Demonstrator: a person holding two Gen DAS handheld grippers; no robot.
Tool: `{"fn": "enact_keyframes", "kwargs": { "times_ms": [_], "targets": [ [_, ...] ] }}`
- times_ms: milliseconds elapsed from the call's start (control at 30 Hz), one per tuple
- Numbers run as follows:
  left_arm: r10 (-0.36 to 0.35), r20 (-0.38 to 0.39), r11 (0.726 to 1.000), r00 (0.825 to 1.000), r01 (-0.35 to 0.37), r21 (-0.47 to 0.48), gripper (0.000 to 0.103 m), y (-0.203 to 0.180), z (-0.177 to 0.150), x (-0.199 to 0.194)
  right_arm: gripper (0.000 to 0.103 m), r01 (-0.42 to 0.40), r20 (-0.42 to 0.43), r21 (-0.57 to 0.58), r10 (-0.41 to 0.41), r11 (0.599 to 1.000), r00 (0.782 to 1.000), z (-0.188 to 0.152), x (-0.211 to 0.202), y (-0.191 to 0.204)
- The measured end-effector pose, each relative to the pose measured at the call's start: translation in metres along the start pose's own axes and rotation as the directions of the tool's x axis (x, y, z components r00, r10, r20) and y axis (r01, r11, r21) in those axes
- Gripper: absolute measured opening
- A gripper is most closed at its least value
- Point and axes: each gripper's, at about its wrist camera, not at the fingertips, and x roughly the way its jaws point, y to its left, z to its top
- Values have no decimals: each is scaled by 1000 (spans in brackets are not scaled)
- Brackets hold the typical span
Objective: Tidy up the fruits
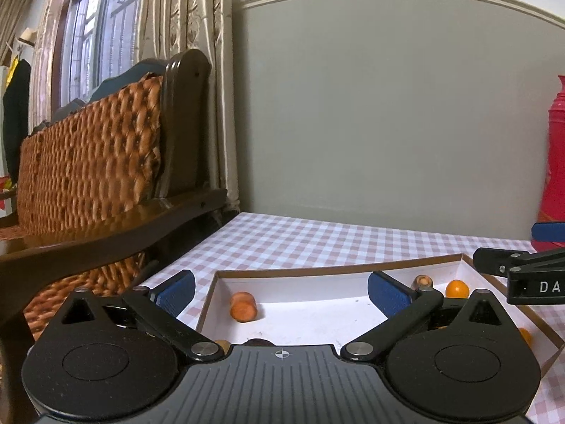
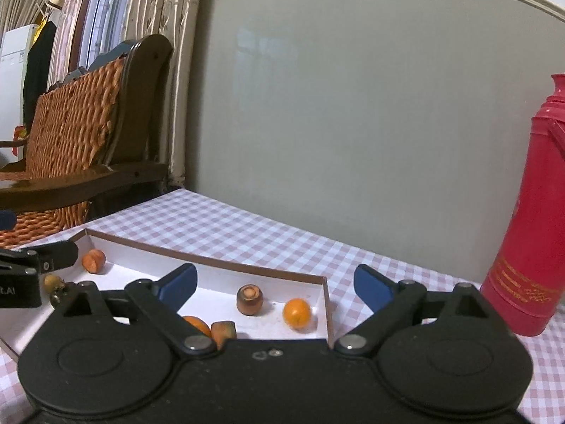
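A shallow white tray with a brown rim [image 1: 317, 270] [image 2: 212, 263] lies on the checked tablecloth. My left gripper [image 1: 281, 293] hangs open over its left end, nothing between the blue pads; a carrot piece [image 1: 243, 306] [image 2: 93, 260] lies just beyond them. My right gripper [image 2: 275, 288] stands open over the tray's right end, also holding nothing. Ahead of it lie a brown-skinned carrot stub [image 2: 250, 299] [image 1: 422, 281] and a small orange [image 2: 297, 313] [image 1: 457, 289]. A second orange [image 2: 196, 325] and a carrot chunk [image 2: 223, 332] sit half hidden behind its left finger.
A red thermos flask [image 2: 529, 212] stands on the table to the right of the tray. A wicker-backed wooden bench [image 1: 91, 162] runs along the table's left edge, and a grey wall closes the far side. Two small dark fruits [image 2: 54, 284] lie by the left tool.
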Motion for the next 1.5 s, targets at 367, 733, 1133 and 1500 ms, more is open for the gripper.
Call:
{"fn": "enact_keyframes", "kwargs": {
  "times_ms": [367, 733, 1133, 1500],
  "targets": [
    [-2, 1, 1000, 1000, 2, -11, 103, -1, 1, -13, 97, -4, -7, 23, 5, 1000, 1000, 8, -4, 4],
    [-45, 44, 999, 998, 46, -22, 103, 6, 1, -83, 97, 1, 59, 41, -3, 999, 998, 10, -79, 3],
    [-104, 73, 994, 992, 101, 47, 103, 6, -32, -185, 97, 42, 114, 30, -45, 999, 993, -28, -199, 7],
    [-89, 115, 996, 989, 87, 23, 103, 4, -49, -213, 97, 94, 130, -16, -91, 995, 987, -56, -242, 11]
  ]
}}
